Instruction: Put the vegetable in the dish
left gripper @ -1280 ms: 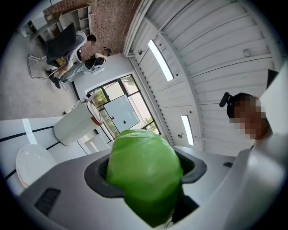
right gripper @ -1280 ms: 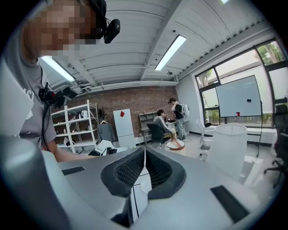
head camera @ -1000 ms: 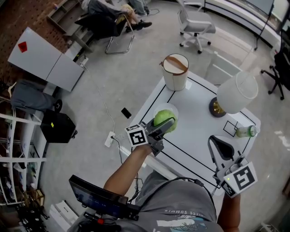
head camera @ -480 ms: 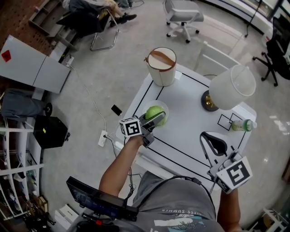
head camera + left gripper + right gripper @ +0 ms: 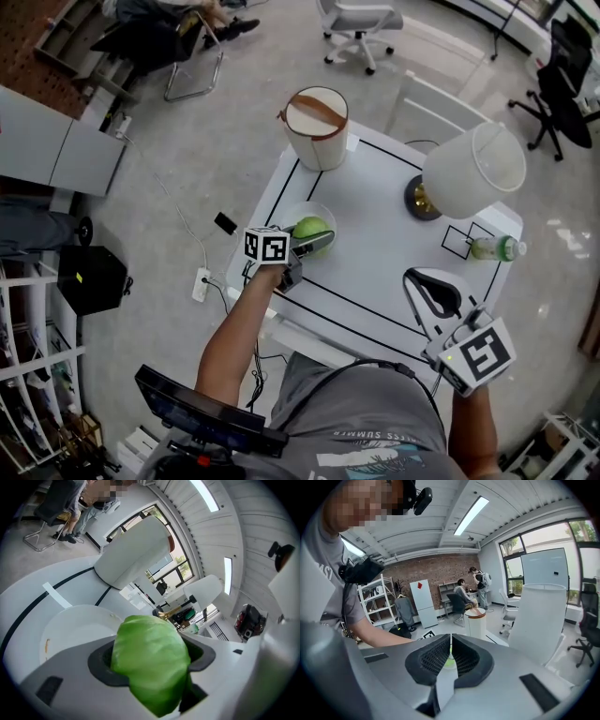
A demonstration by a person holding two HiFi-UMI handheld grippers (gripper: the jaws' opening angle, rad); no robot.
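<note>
Vegetable [image 5: 308, 228], green and leafy, is clamped in the left gripper [image 5: 320, 240] jaws directly over the white dish [image 5: 287, 215] at the desk [image 5: 380, 258] left edge; contact with the dish cannot be confirmed. Right gripper [image 5: 427, 283] jaws are together and empty, near the desk's front right corner.

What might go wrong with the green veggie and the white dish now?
Two things might go wrong. The left gripper grips the green vegetable over the dish. It looks round, so if it is let go too high, it might roll or bounce out. The dish sits near the edge of the table, so a nudge from the jaws might push it toward the floor.
</note>
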